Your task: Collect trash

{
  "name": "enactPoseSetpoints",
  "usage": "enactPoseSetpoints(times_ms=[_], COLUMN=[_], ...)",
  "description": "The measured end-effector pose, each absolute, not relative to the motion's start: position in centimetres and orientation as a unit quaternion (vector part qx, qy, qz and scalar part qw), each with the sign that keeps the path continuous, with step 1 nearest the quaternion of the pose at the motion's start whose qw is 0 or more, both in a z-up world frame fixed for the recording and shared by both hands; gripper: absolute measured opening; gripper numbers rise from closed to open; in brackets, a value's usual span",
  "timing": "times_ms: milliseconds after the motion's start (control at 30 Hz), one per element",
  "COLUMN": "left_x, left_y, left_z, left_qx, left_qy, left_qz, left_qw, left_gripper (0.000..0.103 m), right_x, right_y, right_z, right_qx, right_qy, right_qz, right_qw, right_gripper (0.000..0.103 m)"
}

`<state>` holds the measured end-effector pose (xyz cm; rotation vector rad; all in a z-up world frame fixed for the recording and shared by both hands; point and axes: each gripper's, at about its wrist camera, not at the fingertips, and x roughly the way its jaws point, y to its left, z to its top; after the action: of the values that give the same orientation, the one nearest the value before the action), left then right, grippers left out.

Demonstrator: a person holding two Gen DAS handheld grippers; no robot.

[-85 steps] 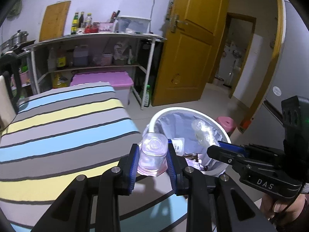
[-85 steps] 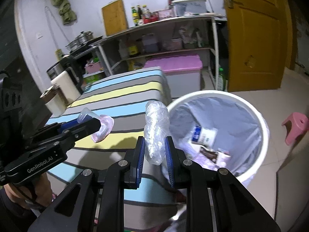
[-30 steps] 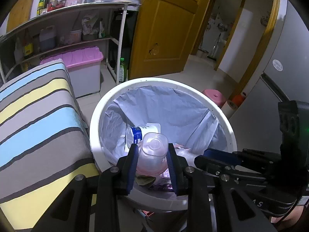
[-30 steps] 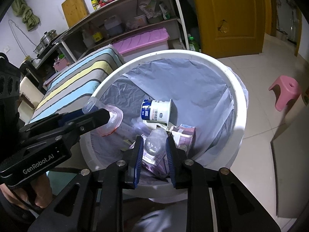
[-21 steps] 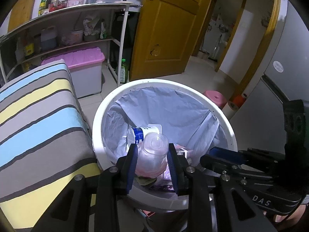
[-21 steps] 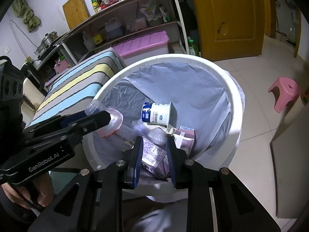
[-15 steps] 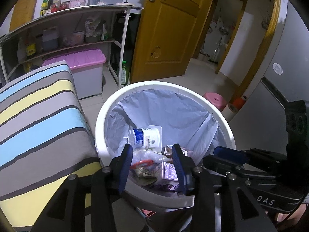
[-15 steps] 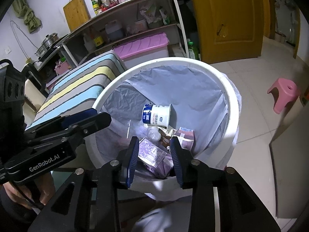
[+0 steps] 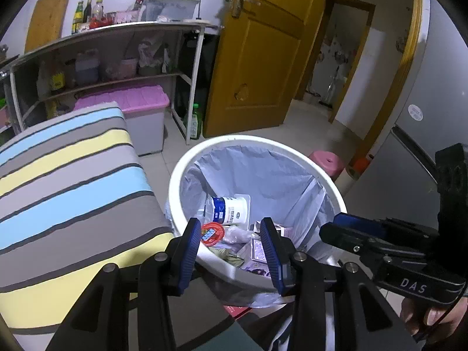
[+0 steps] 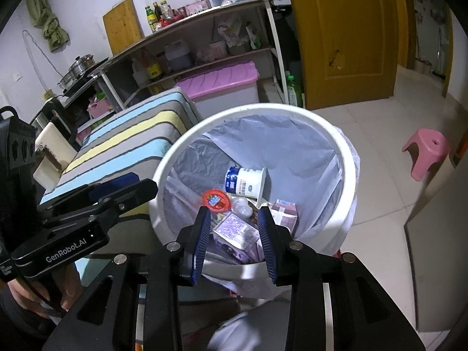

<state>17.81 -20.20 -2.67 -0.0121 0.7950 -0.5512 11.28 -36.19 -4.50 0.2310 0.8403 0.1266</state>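
Trash lies in the lined white bin (image 10: 348,158): a yoghurt cup (image 10: 245,182) on its side, a red lid (image 10: 216,200), purple cartons (image 10: 238,232). I see my left tool (image 9: 231,244) and right tool (image 10: 235,238) over the near rim, jaws just opened, standing apart with nothing between the pads. Beside the bin stands the striped counter (image 9: 67,175).

The left gripper (image 9: 231,234) points down toward twelve o'clock, its jaws just opened and nothing between the pads. The right gripper (image 10: 235,225), at its three o'clock side, likewise stands parted and empty, tilted downward.
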Motion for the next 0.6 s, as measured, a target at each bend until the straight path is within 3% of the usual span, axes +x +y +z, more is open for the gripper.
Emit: enactPoseSetpoints(times_ms=[600], left_x=[11.5], left_y=[-15.4], left_z=[1.4], left_qx=[-0.008], left_qy=[0.327], left_qz=[-0.228], left_qw=[0.917], left_gripper=[0.042], right_x=[6.6], right_y=[-31.6], right_z=[-0.3], right_qx=[0.073], right_qy=[0.357], right_qz=[0.097], right_qw=[0.926], right_gripper=[0.035])
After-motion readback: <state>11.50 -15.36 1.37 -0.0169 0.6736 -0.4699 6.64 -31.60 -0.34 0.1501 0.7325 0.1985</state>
